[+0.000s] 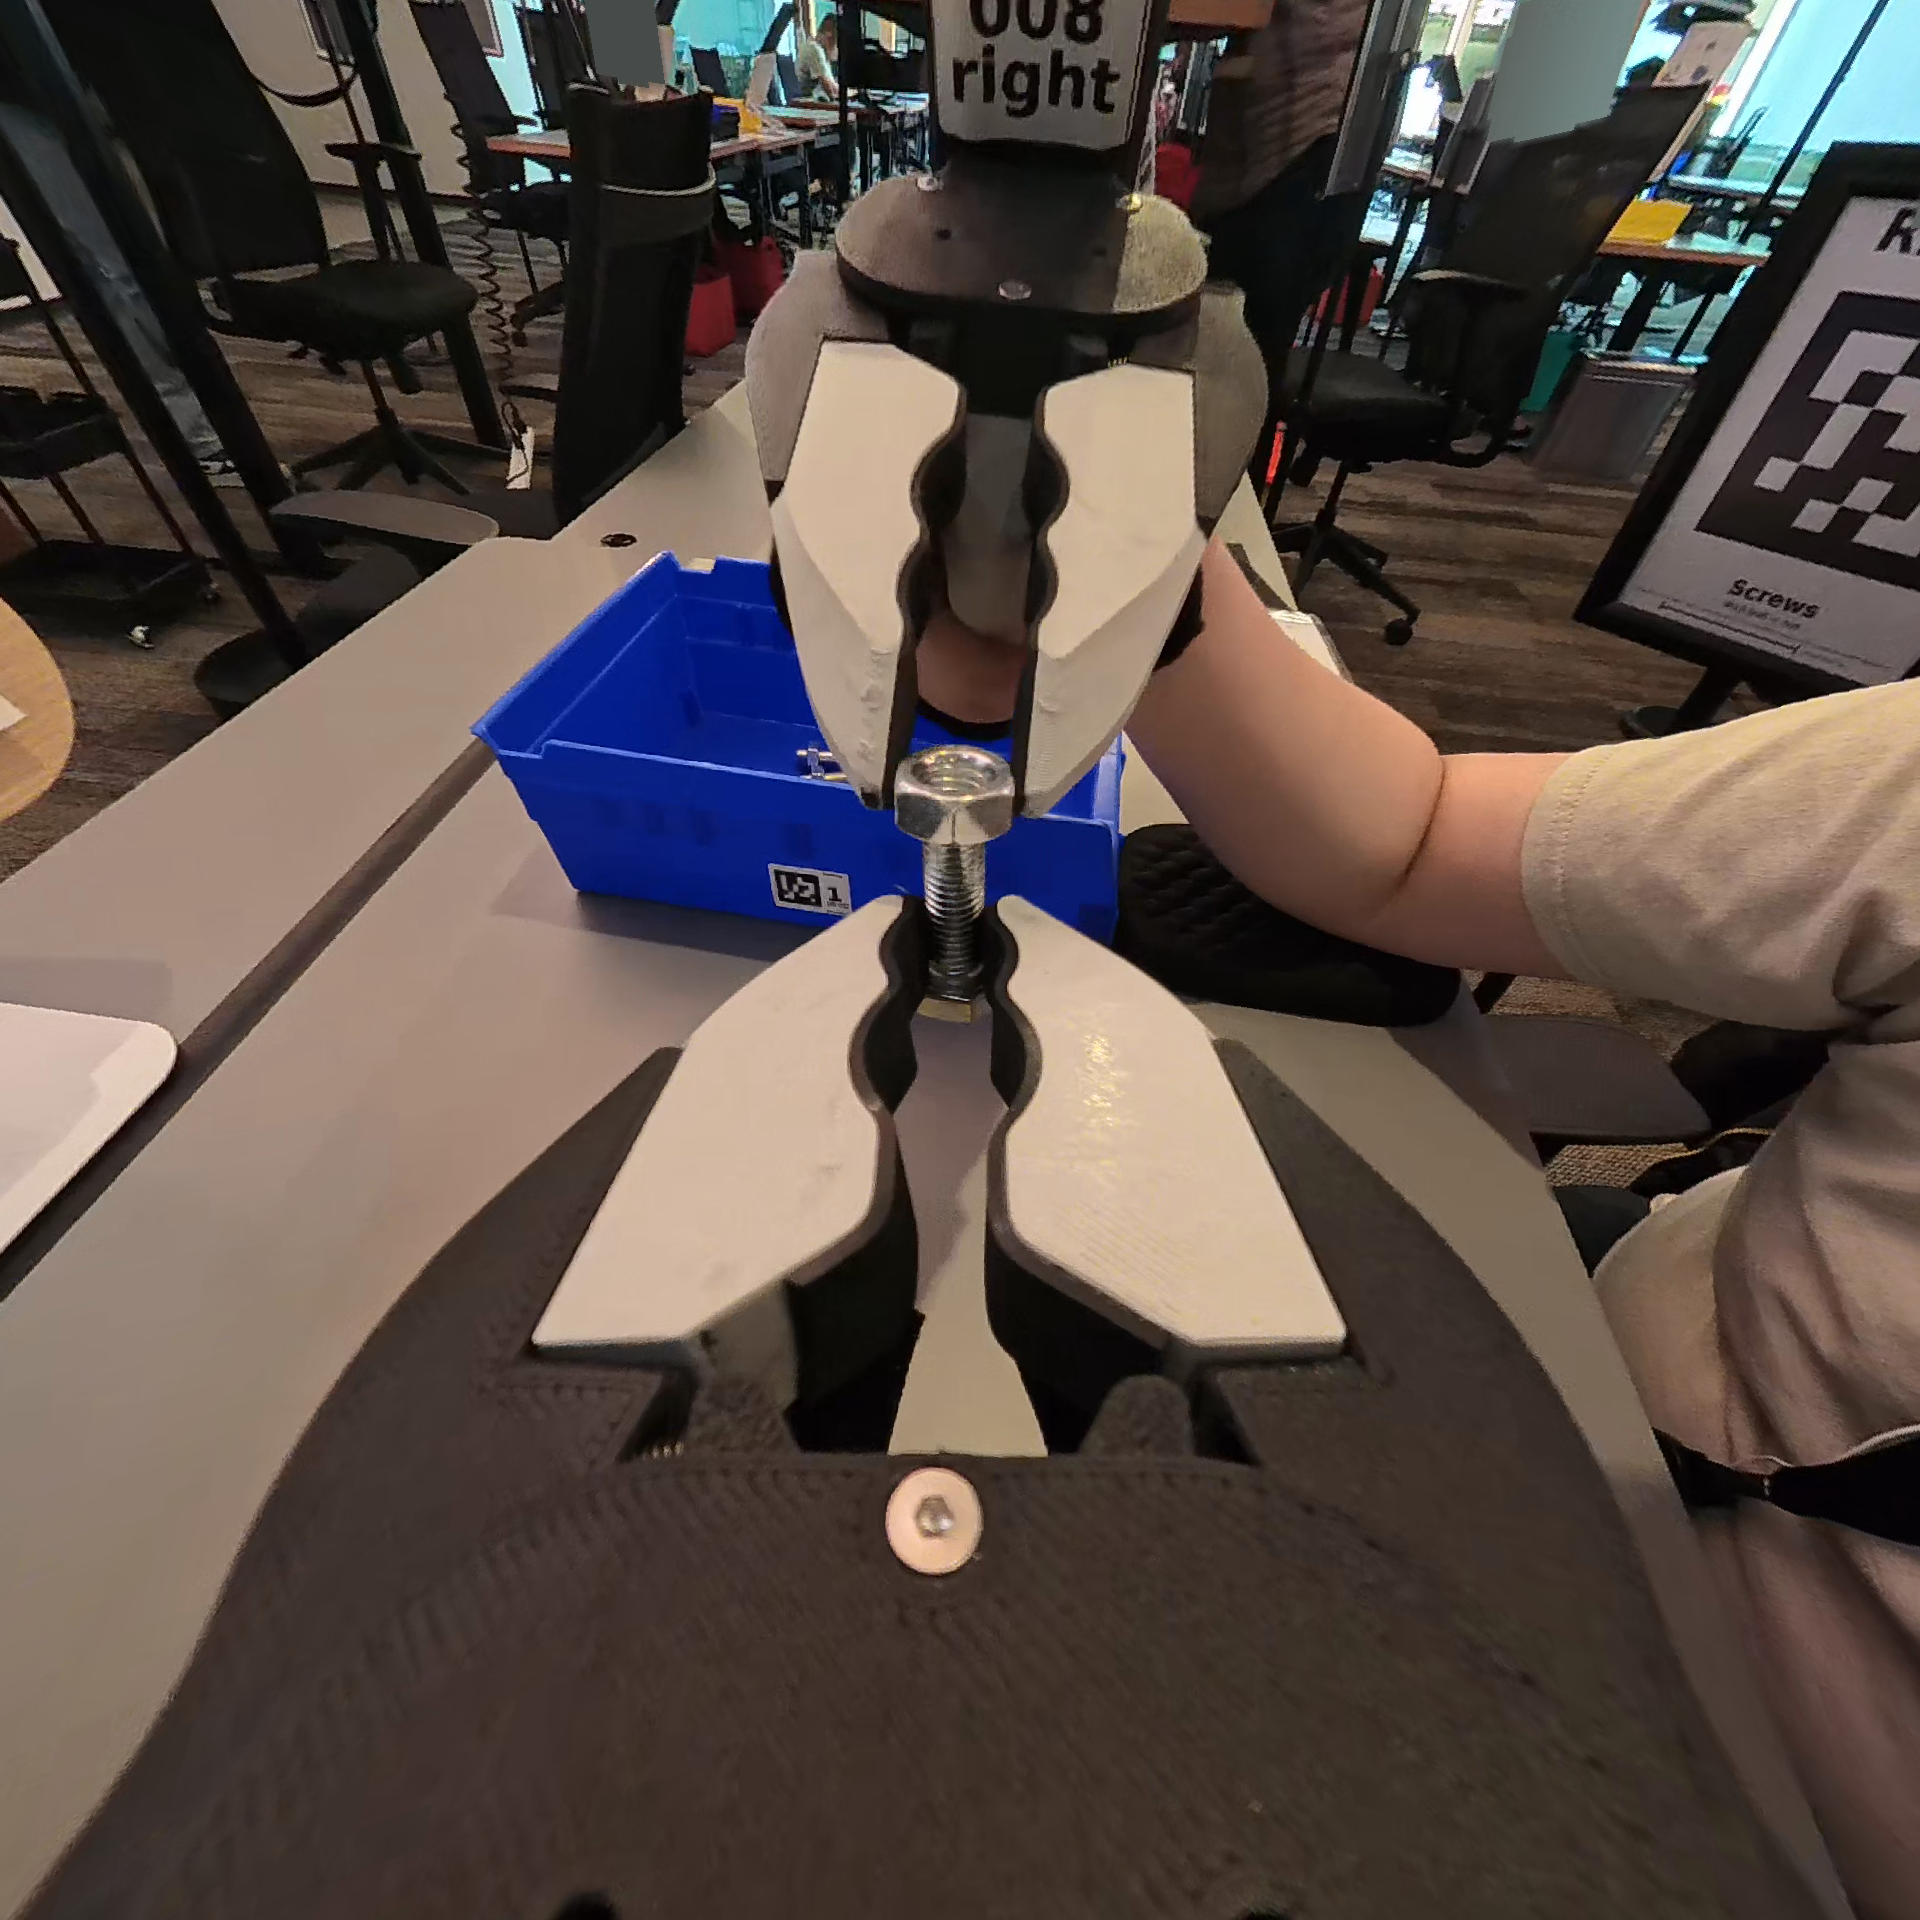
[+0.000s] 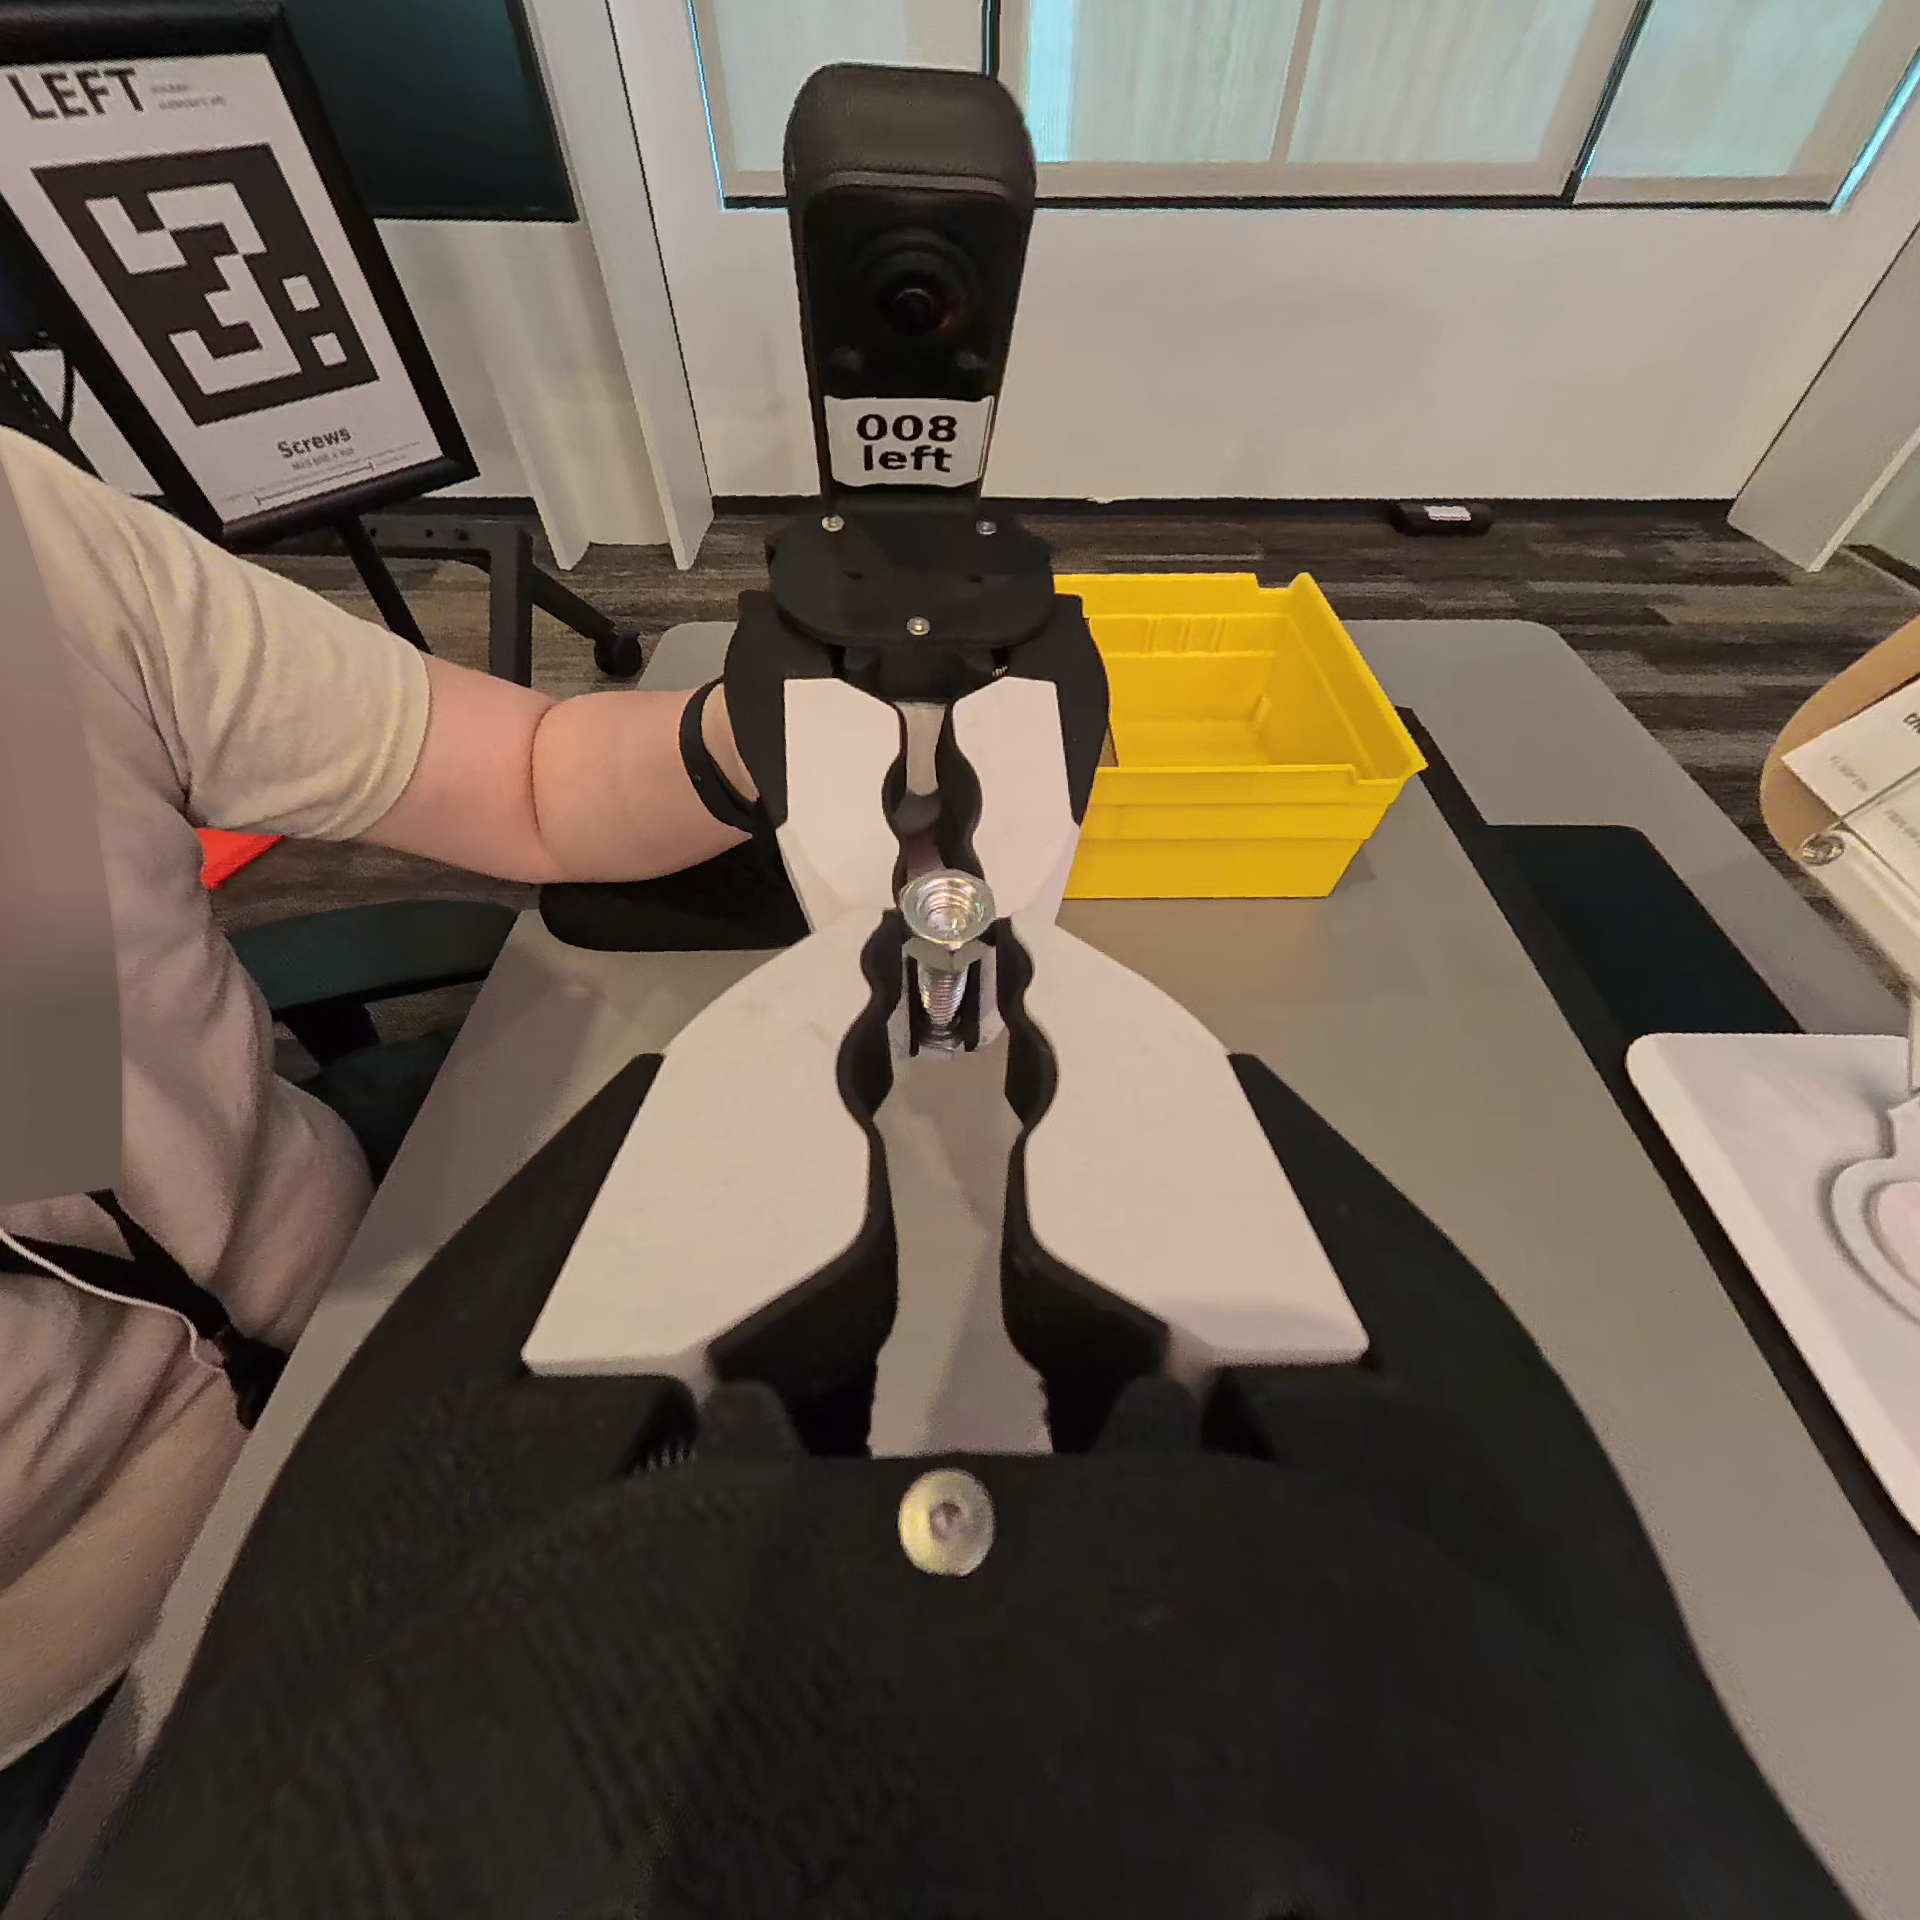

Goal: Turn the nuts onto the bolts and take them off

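Note:
A silver bolt (image 1: pixel 951 914) stands upright above the grey table (image 1: pixel 312 987), head down, with a hex nut (image 1: pixel 954 795) on its top end. My left gripper (image 1: pixel 951 925) is shut on the bolt's threaded shaft just above the head. My right gripper (image 1: pixel 954 805) comes from the opposite side, and its tips close on the sides of the nut. In the right wrist view my right gripper (image 2: pixel 940 940) holds the nut (image 2: pixel 943 920). The bolt's shaft (image 2: pixel 940 997) shows below it between the fingers.
A blue bin (image 1: pixel 665 748) holding a few small metal parts stands behind the bolt. A yellow bin (image 2: pixel 1247 769) stands at the table's other end. A white tray (image 2: pixel 1766 1195) lies at the side. The person's arm (image 1: pixel 1351 810) rests on a black pad (image 1: pixel 1247 935). The tips of both grippers are at nearly the same place.

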The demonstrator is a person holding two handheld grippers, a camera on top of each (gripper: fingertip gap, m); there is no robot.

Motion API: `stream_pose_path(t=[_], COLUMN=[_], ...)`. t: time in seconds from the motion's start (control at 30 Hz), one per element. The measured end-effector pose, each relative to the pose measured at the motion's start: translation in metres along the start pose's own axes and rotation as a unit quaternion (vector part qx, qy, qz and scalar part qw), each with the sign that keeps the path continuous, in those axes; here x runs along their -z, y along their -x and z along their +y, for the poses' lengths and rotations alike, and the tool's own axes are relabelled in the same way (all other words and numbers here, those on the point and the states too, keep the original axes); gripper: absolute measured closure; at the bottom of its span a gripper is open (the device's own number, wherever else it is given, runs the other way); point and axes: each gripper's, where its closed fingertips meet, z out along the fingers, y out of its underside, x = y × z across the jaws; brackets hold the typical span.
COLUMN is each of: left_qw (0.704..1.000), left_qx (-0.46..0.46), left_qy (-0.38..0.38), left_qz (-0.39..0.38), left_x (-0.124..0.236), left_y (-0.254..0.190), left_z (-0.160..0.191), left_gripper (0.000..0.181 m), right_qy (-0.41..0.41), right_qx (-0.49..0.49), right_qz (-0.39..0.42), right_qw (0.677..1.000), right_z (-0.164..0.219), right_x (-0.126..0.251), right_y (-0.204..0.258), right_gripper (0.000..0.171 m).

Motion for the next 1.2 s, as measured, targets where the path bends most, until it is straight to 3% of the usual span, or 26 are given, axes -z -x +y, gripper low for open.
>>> stream_pose_path(t=[0.73,1.2], left_qw=[0.988,0.988], left_qx=[-0.042,-0.035], left_qy=[0.037,0.032], left_qz=[-0.142,-0.145], left_x=[0.009,0.011], left_y=[0.031,0.032], left_z=[0.003,0.001], left_gripper=[0.172,0.172], right_qy=[0.033,0.034], right_qx=[-0.078,-0.067], right_qz=[0.167,0.186], right_qw=[0.982,0.98], right_z=[0.0,-0.002], right_x=[-0.009,-0.01], right_y=[-0.024,-0.024], right_gripper=[0.153,0.151])
